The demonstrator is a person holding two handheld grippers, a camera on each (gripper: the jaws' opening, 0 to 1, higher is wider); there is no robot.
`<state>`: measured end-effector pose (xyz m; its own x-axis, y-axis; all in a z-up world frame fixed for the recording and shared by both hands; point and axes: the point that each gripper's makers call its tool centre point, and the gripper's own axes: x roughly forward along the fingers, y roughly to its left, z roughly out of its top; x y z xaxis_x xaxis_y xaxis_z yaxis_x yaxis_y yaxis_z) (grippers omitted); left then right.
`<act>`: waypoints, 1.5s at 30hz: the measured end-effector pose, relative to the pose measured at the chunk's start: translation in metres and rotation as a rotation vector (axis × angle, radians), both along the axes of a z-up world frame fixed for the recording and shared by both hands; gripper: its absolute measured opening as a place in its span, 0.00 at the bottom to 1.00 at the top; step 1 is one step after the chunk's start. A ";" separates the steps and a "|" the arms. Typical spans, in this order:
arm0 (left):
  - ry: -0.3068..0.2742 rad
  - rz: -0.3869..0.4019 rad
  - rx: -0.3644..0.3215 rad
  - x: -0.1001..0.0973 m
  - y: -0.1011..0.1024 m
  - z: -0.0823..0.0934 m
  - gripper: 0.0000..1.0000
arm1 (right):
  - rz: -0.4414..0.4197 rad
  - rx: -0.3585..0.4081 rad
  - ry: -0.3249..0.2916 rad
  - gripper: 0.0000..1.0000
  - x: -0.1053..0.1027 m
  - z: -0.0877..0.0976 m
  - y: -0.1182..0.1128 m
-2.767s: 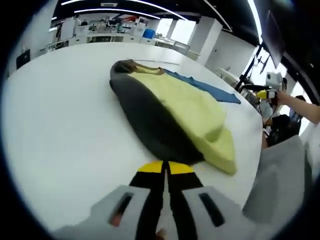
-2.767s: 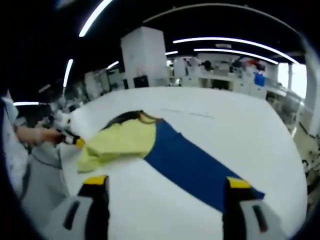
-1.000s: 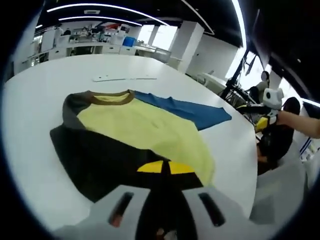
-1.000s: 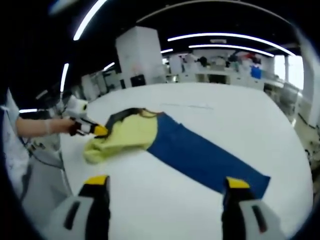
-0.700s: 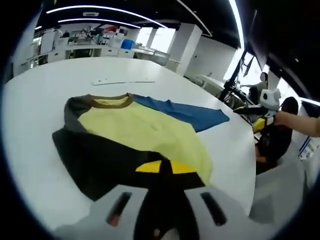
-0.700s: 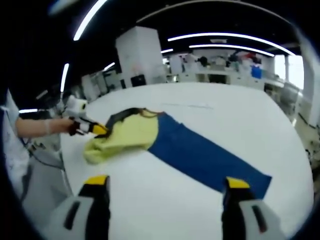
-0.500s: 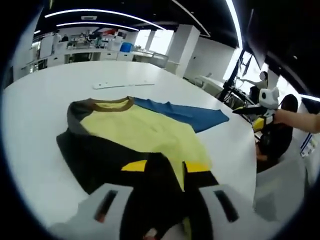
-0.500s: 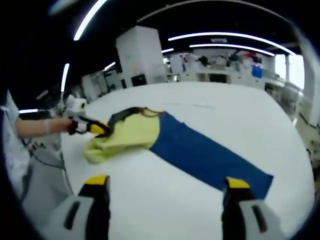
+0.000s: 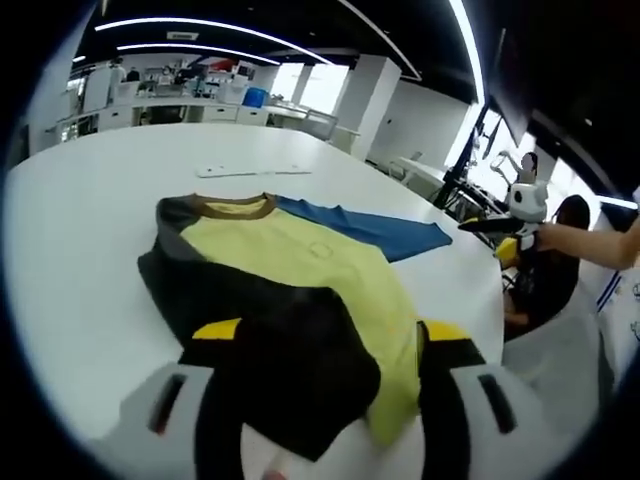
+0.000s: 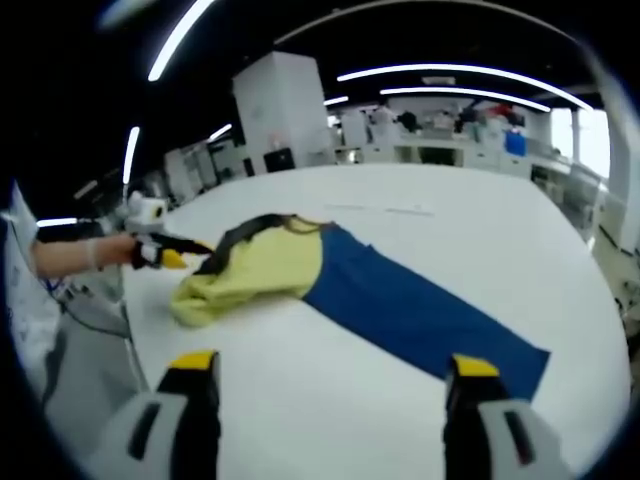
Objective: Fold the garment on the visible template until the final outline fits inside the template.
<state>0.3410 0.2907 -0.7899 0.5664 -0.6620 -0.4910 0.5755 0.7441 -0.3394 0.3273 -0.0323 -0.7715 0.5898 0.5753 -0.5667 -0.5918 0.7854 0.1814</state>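
Note:
The garment (image 9: 300, 270) lies on the white table (image 9: 80, 230), with a brown collar, a yellow front and a black side folded over it. Its near black and yellow edge rests loose between the wide-apart jaws of my left gripper (image 9: 330, 330), which is open. A long blue panel (image 10: 420, 320) runs flat from the collar; I cannot tell whether it is cloth or template. In the right gripper view the yellow fold (image 10: 250, 272) lies at the left, with the left gripper (image 10: 165, 252) beside it. My right gripper (image 10: 330, 362) hangs open over bare table, away from the garment.
A thin pale strip (image 9: 250, 171) lies on the table beyond the collar. A person's hand (image 9: 590, 242) holds the right gripper (image 9: 500, 226) off the table's right edge. Desks and equipment stand far behind. A grey-clothed body (image 10: 80, 370) shows at the left.
My left gripper's jaws have spread apart and let go of the garment's black edge, which now lies loose between them. The right gripper stays open and barely moved.

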 end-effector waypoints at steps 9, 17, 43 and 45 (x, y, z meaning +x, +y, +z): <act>0.029 0.043 0.018 -0.003 0.022 -0.011 0.72 | 0.002 0.004 0.007 0.93 -0.001 -0.002 0.002; 0.049 0.106 0.059 -0.001 0.041 -0.029 0.61 | 0.000 0.002 0.012 0.93 -0.003 -0.004 0.001; 0.072 0.173 0.101 -0.007 0.064 -0.046 0.16 | -0.011 -0.008 0.019 0.93 -0.007 -0.006 -0.002; 0.070 0.181 0.104 -0.008 0.066 -0.044 0.12 | -0.008 -0.009 0.020 0.92 -0.007 -0.005 -0.001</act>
